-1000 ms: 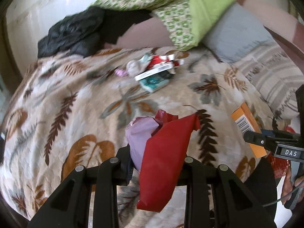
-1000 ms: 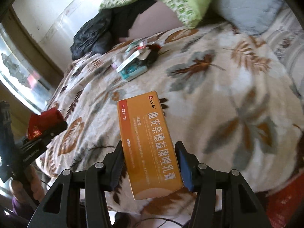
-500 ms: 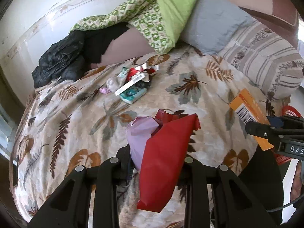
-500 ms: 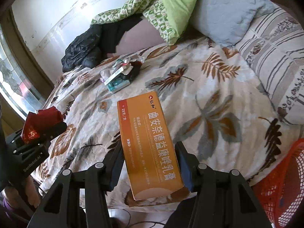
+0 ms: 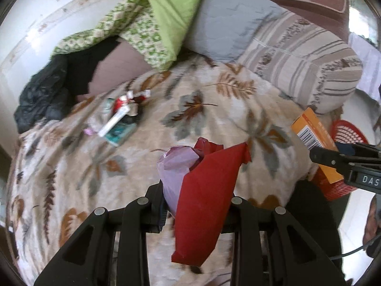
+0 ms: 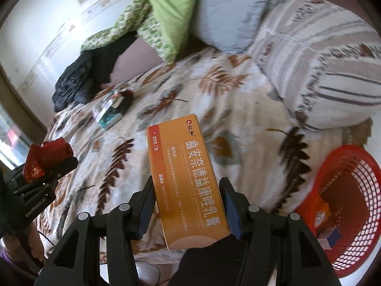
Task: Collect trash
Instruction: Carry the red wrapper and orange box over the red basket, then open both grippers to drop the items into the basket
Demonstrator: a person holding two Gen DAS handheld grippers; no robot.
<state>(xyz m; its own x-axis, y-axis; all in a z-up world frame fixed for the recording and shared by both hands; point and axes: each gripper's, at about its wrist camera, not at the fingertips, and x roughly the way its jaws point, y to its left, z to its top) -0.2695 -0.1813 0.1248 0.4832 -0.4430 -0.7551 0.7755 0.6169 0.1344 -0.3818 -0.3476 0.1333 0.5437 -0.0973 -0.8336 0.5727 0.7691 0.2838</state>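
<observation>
Orange cardboard, the ointment box (image 6: 188, 181) sits pinched across its long sides in our right tool (image 6: 187, 211), light and stiff but easy to crush if squeezed harder. Our left tool (image 5: 197, 205) is pressed onto a red paper packet (image 5: 204, 205) and a crumpled lilac wrapper (image 5: 177, 169), soft, light things best held low. From the box, the red basket (image 6: 343, 212) lies on the floor at three o'clock, more litter (image 5: 119, 124) on the bed (image 5: 214, 109) at eleven.

A bed covered by a cream blanket (image 5: 214, 124) printed with brown and grey leaves. At the head of the blanket lie a striped beige pillow (image 5: 302, 57) and, just beside it, a grey quilted pillow (image 5: 226, 23). A green patterned quilt (image 5: 142, 31) overlaps the grey pillow. Dark clothing (image 5: 47, 95) is heaped at the blanket's far left edge, against a white wall (image 5: 35, 19).
</observation>
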